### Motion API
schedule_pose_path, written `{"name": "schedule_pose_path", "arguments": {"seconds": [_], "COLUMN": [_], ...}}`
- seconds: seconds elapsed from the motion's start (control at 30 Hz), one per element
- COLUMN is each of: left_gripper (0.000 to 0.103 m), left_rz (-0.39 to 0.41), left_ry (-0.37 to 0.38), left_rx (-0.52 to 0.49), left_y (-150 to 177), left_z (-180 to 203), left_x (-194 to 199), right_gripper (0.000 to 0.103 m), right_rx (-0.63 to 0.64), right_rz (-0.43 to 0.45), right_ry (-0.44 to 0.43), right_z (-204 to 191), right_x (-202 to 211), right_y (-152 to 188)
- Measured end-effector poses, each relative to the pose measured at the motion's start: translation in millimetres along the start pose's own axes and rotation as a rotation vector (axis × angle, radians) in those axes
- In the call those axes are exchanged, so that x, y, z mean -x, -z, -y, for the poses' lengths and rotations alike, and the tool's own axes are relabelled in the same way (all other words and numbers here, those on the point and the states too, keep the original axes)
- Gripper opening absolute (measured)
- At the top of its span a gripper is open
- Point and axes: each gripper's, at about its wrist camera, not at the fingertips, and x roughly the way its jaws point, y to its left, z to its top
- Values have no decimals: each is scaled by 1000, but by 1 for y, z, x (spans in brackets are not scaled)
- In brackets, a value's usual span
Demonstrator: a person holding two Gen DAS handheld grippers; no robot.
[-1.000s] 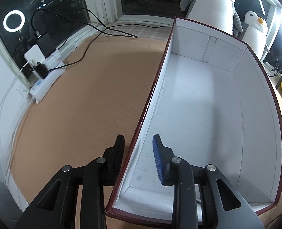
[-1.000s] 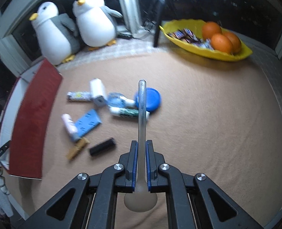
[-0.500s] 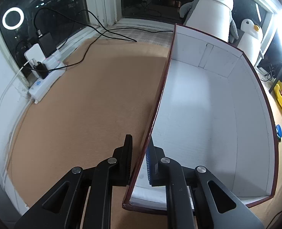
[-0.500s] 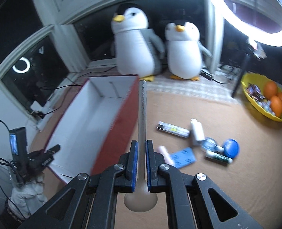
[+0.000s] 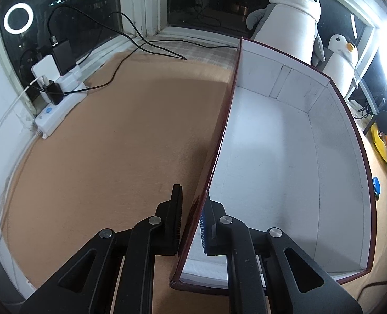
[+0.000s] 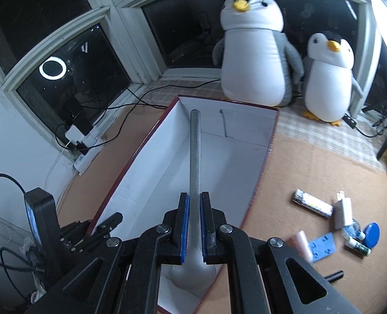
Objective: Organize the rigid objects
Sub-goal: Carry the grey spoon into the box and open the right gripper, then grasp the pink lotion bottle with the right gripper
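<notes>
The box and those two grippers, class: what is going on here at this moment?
A person is tidying loose items into a white-lined box. The left gripper is clamped on the box's near side wall, steadying it. The right gripper is shut on a grey spoon, held above the open box. Several small items lie on the brown mat beside it.

**Setting: home room, bay-window corner, night**

I log a domestic room. Two plush penguins, large (image 6: 253,52) and small (image 6: 329,76), sit against dark window panes (image 6: 70,70). Tan carpet (image 5: 109,151) covers the floor. A white power strip (image 5: 60,102) with chargers and trailing cables lies by the sill. A ring light's reflection (image 5: 18,22) shows in the glass.
</notes>
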Motion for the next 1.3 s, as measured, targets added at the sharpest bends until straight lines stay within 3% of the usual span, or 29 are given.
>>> {"name": "schedule_pose_path", "arguments": {"seconds": [0.27, 0.5, 0.57, 0.63, 0.67, 1.03, 1.3], "left_gripper": [11, 11, 11, 11, 11, 11, 12], "left_rz": [-4, -6, -7, -8, -9, -17, -26], "left_ry": [4, -3, -6, -9, -11, -37, -63], "left_rx": [5, -1, -4, -5, -7, -19, -30], "left_y": [-1, 0, -1, -1, -1, -1, -2], "left_z": [-1, -1, -1, 0, 0, 4, 8], "left_x": [-1, -2, -2, -2, -3, -2, -2], "right_gripper": [7, 8, 17, 48, 49, 49, 50], "right_rx": [-1, 14, 13, 10, 13, 14, -5], "right_rz": [-62, -82, -84, -80, -62, 7, 36], "right_ry": [-17, -5, -12, -22, -21, -27, 18], "right_z": [-11, -14, -14, -14, -14, 3, 50], "right_x": [-40, -52, -53, -53, -50, -21, 4], "right_y": [-3, 3, 2, 1, 1, 5, 17]}}
